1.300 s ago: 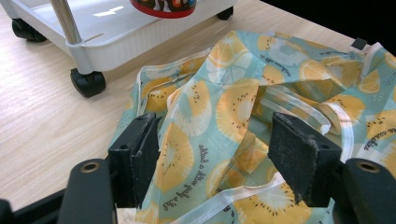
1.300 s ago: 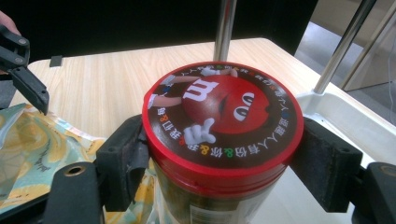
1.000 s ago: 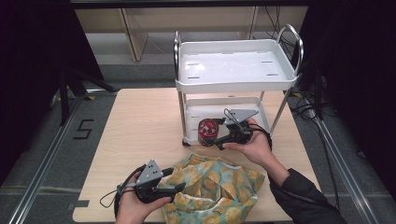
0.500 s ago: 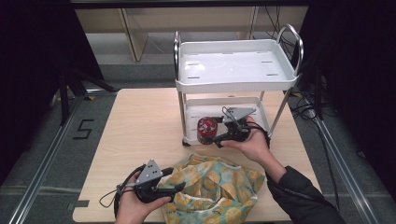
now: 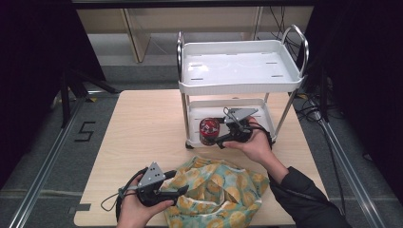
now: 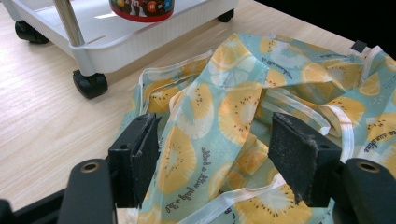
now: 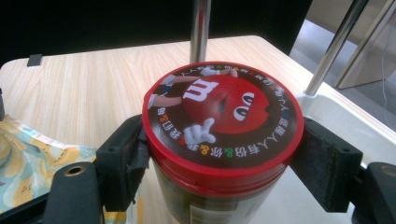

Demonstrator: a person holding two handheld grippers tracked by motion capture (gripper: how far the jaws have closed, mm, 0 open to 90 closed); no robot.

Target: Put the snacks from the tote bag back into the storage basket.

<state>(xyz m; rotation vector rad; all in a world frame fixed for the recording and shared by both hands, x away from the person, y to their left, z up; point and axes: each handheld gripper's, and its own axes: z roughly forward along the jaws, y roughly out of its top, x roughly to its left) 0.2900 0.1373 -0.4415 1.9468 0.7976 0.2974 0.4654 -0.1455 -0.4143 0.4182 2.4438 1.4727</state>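
Observation:
A jar with a red cartoon-face lid (image 5: pixel 209 130) (image 7: pixel 219 116) stands on the lower shelf (image 5: pixel 259 111) of a small white cart, at its front left corner. My right gripper (image 5: pixel 216 134) (image 7: pixel 224 163) reaches in from the right and is shut on the jar, one pad on each side just below the lid. A teal cloth bag with yellow fruit print (image 5: pixel 223 190) (image 6: pixel 233 107) lies crumpled at the table's front edge. My left gripper (image 5: pixel 179 183) (image 6: pixel 215 158) rests at the bag's left side, jaws wide open, cloth lying loose between them.
The cart's top tray (image 5: pixel 237 66) is bare, with chrome posts (image 7: pixel 201 28) and black wheels (image 6: pixel 91 84). The cart stands on a light wooden table (image 5: pixel 142 128). Dark curtains and a floor rail flank the table.

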